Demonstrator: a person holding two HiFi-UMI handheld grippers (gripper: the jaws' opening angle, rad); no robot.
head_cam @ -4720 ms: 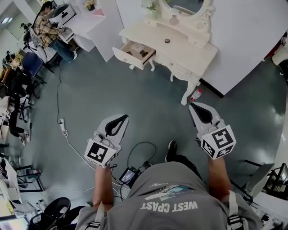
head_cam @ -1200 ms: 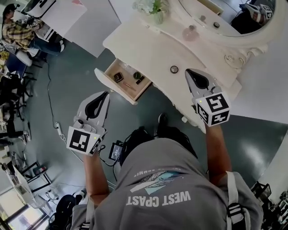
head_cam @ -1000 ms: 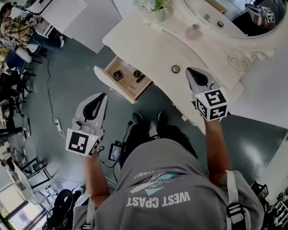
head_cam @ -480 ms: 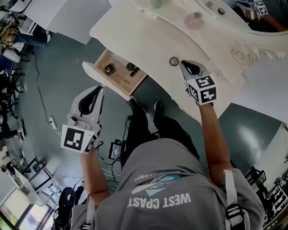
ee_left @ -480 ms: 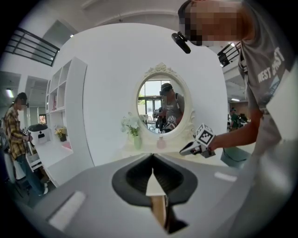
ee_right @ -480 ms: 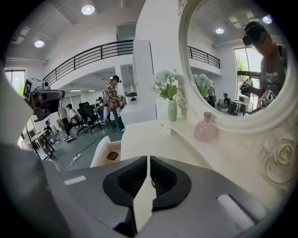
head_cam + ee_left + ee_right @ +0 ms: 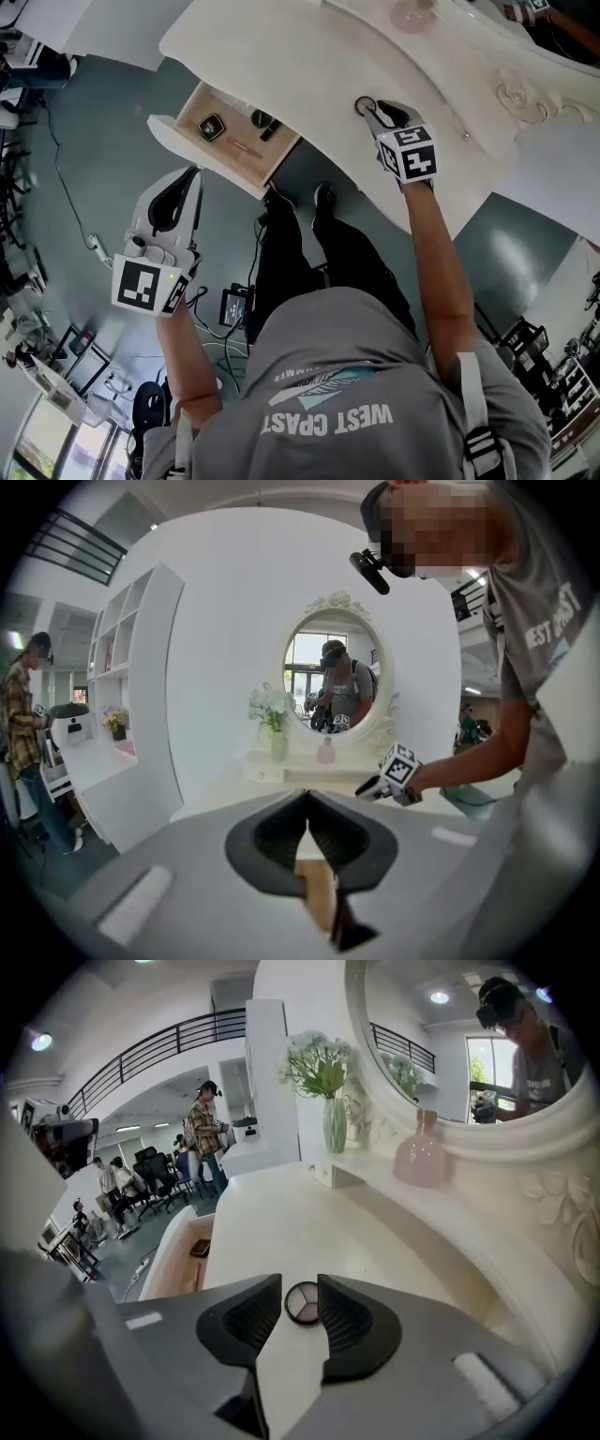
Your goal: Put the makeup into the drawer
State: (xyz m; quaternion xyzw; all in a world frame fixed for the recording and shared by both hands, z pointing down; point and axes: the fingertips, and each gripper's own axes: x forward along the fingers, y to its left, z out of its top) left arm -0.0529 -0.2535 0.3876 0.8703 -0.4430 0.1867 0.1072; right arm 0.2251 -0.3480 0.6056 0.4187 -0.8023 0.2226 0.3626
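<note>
Head view: right gripper [image 7: 373,112] reaches up to top centre, at the one round makeup compact [image 7: 363,106] on the table [image 7: 281,47]. The left gripper [image 7: 193,175] hangs lower left, under the open drawer [image 7: 225,141].

Left gripper view: jaws pressed together, nothing in them.

Right gripper view: jaws have just been opening and now sit spread either side of the compact, not pinching it. One vase [image 7: 335,1124] and one pink bottle [image 7: 422,1157] stand behind.

Glossy grey-green floor [image 7: 94,112], plain white walls [image 7: 225,621]. Cream carved dressing table [image 7: 309,56] with oval white-framed mirror [image 7: 339,682]. Tall white open shelving [image 7: 117,696] at left. Black-railed mezzanine [image 7: 178,1040] behind, black office chairs [image 7: 155,1174] below it. Daylight through a low window [image 7: 52,445].
</note>
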